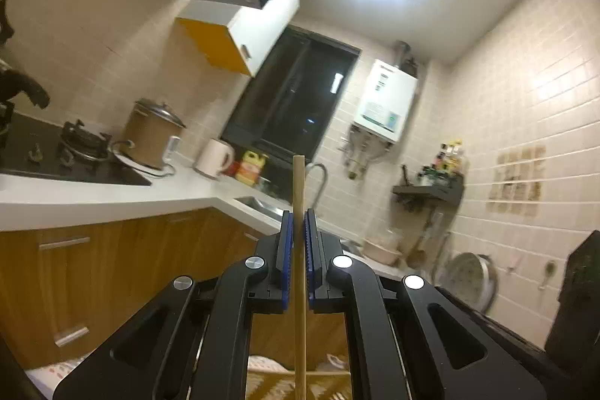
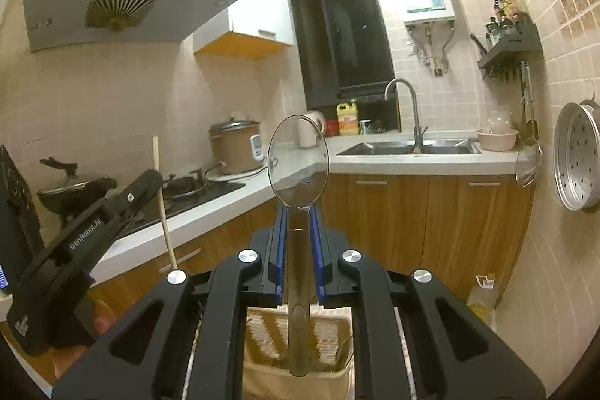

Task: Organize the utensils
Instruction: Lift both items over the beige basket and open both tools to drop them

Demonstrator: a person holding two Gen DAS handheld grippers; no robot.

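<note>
Small tiled kitchen, L-shaped white counter (image 2: 300, 160) over wood cabinets, dark window (image 2: 339, 29) at the back, range hood (image 2: 123, 6) on the left wall, steel sink (image 2: 408, 148) with a curved faucet (image 2: 410, 107) on the right run. Gas stove (image 2: 187, 184), brown rice cooker (image 2: 234, 147), white kettle (image 1: 214, 158) and yellow detergent bottle (image 2: 347, 119) sit along the counter.

Left gripper (image 1: 299, 231): blue-padded jaws narrow, clamped on a wooden chopstick (image 1: 299, 197) that stands upright, its top sticking out above the fingers and its lower length running down past the bottom edge. Same gripper visible at left in the right wrist view, chopstick slightly tilted there.

Right gripper (image 2: 299, 227): jaws narrow, holding a clear plastic spoon (image 2: 299, 160) by the handle, bowl up above the fingertips, handle hanging down over a beige slotted utensil basket (image 2: 262, 362) directly below. Both utensils are raised in the air, not in the basket.
</note>
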